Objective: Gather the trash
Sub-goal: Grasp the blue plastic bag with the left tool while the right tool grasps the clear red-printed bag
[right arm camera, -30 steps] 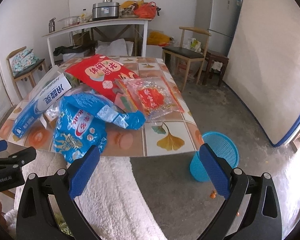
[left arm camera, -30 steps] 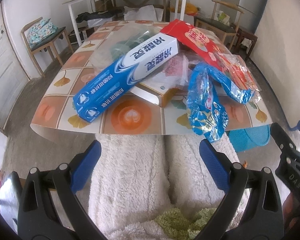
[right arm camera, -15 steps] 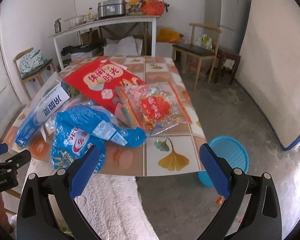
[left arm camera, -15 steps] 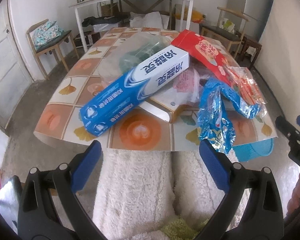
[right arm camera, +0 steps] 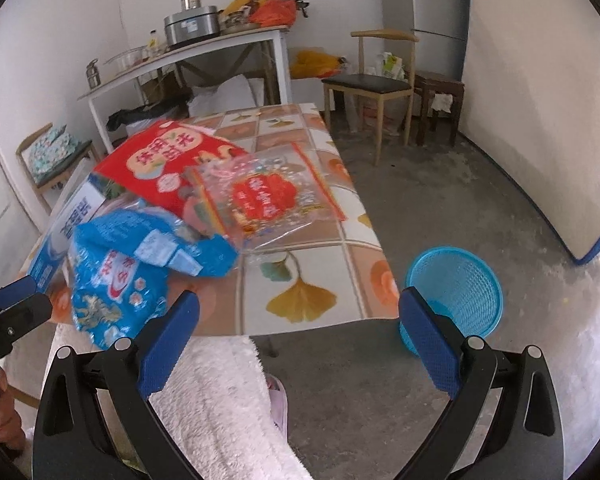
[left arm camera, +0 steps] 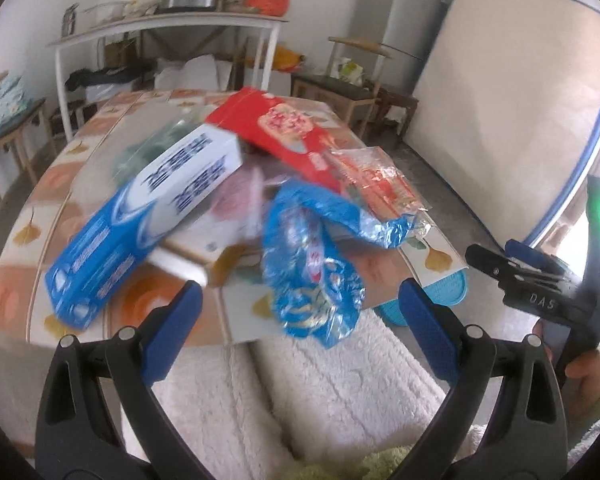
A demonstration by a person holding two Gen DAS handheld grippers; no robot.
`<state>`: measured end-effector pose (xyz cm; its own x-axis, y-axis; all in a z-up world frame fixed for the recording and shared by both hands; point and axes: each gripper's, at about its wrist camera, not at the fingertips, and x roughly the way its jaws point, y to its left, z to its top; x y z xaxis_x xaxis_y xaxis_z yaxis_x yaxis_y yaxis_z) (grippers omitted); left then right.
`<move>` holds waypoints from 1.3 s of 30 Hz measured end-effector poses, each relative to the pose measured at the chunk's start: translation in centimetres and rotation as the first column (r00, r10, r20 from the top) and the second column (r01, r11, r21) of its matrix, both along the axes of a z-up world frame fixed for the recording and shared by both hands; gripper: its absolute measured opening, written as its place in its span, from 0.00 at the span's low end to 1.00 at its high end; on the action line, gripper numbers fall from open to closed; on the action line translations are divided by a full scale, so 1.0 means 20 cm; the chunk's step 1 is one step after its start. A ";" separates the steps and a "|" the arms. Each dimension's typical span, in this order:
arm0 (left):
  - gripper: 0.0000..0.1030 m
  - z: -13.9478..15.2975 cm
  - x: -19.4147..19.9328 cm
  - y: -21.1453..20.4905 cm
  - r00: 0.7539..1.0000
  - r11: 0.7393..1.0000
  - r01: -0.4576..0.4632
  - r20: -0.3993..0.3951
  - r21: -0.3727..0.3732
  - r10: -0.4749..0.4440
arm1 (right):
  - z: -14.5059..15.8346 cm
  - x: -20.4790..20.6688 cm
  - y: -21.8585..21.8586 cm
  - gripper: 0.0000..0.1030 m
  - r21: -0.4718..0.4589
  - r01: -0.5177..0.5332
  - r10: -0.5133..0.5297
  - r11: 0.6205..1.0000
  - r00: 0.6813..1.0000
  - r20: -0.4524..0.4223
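Note:
A pile of trash lies on the tiled table (left arm camera: 40,200) (right arm camera: 324,276): a long blue-and-white box (left arm camera: 148,216) (right arm camera: 66,224), a crumpled blue wrapper (left arm camera: 312,264) (right arm camera: 132,268) hanging over the near edge, a red bag (left arm camera: 280,136) (right arm camera: 168,164), and a clear packet with a red label (left arm camera: 376,184) (right arm camera: 260,200). My left gripper (left arm camera: 296,336) is open and empty, just short of the table's near edge. My right gripper (right arm camera: 296,340) is open and empty, over the table's near right corner. A blue mesh basket (right arm camera: 456,292) (left arm camera: 444,292) stands on the floor right of the table.
My lap in white fleece (left arm camera: 300,392) (right arm camera: 220,400) fills the space below the table edge. Wooden chairs (right arm camera: 376,80), a stool (right arm camera: 440,104) and a white shelf table (right arm camera: 188,56) stand behind. A mattress (left arm camera: 500,120) leans on the right wall. The right gripper also shows in the left wrist view (left arm camera: 540,292).
Both grippers have swung to the right and moved closer to the table. The basket now sits nearer the right gripper's right finger. Both stay open and empty.

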<state>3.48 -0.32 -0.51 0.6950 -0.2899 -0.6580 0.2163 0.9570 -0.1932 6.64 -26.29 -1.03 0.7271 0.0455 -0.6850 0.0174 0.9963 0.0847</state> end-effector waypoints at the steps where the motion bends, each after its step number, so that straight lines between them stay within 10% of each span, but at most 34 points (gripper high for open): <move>1: 0.92 0.00 0.02 -0.03 1.000 1.000 0.004 0.011 0.023 -0.004 | 0.00 0.01 -0.01 0.94 0.005 0.000 0.000 1.000 1.000 -0.001; 11: 0.90 0.00 0.18 -0.19 0.996 0.970 0.013 0.080 0.244 -0.034 | -0.06 0.17 -0.08 0.94 0.050 -0.003 0.004 0.999 1.000 -0.019; 21: 0.39 -0.14 0.26 -0.36 0.994 0.824 0.043 0.062 0.565 -0.095 | -0.11 0.21 -0.08 0.94 0.049 0.002 0.001 0.999 0.999 -0.043; 27: 0.05 -0.13 0.20 -0.37 0.991 0.817 0.052 0.070 0.575 -0.113 | -0.05 0.22 -0.09 0.94 0.033 -0.007 0.007 0.999 1.000 0.002; 39: 0.01 -0.02 0.01 -0.31 0.973 0.875 0.131 0.110 0.465 -0.204 | 0.04 0.41 -0.22 0.93 0.313 -0.036 0.062 0.949 0.995 -0.073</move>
<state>3.65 -6.61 -0.99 0.7639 -0.1075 -0.6363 0.3729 0.8783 0.2993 14.79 -30.75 -0.14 0.6614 0.3002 -0.6873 -0.0111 0.9202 0.3912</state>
